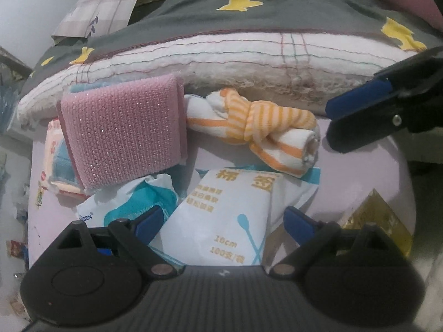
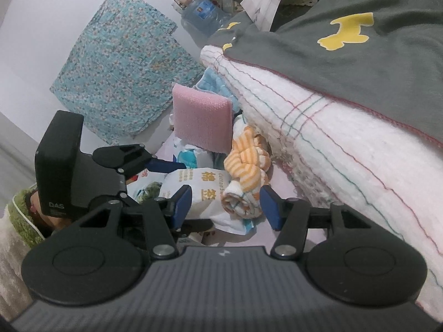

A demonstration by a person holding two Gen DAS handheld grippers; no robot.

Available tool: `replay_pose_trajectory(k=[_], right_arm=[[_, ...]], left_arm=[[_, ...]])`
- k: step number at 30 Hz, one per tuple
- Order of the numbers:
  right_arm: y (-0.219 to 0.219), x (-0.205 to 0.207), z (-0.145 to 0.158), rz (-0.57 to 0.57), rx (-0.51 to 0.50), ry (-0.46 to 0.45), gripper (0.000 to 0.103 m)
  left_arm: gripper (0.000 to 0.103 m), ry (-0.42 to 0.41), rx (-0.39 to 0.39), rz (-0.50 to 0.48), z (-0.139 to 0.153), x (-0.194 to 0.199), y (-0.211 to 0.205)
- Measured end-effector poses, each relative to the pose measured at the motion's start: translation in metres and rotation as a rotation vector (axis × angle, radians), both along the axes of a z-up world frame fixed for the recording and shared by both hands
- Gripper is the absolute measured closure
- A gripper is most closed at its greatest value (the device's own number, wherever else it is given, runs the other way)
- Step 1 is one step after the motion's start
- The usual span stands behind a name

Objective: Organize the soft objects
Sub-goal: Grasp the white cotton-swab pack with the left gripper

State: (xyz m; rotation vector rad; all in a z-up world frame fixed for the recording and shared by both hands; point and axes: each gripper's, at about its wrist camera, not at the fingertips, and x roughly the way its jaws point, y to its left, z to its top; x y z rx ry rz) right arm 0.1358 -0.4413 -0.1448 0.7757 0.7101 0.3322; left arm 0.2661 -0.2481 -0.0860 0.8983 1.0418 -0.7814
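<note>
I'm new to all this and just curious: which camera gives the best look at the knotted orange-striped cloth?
The left wrist view. There the striped cloth lies unobstructed, its knot and rolled end seen from above, beside the pink sponge. The right wrist view shows the same cloth end-on, smaller and bunched against the bedding.

The white cotton swab packet (image 1: 235, 215) shows "10cm" and "100" in gold print. The black gripper housing (image 2: 59, 166) carries "DAS", and a white-teal packet (image 1: 121, 207) shows "SEN".

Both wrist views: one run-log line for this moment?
left gripper: open over cotton swab pack | right gripper: open, near knotted striped towel | nothing held
</note>
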Motion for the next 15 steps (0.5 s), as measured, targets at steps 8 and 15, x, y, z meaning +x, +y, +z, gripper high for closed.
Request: replay_pose_trajectory(k=[8,15], right_arm=[[0.004,0.017,-0.006,-0.016,0.017,0.017,0.048],[0.013,0.036,-0.008,-0.053,-0.01,0.031,0.048]], left_arm=[[0.04,-0.001,-0.038,0.046,0.016,0.007,0.009],[0.05,-0.033,-0.055,0.072,0.023,0.002,0.01]])
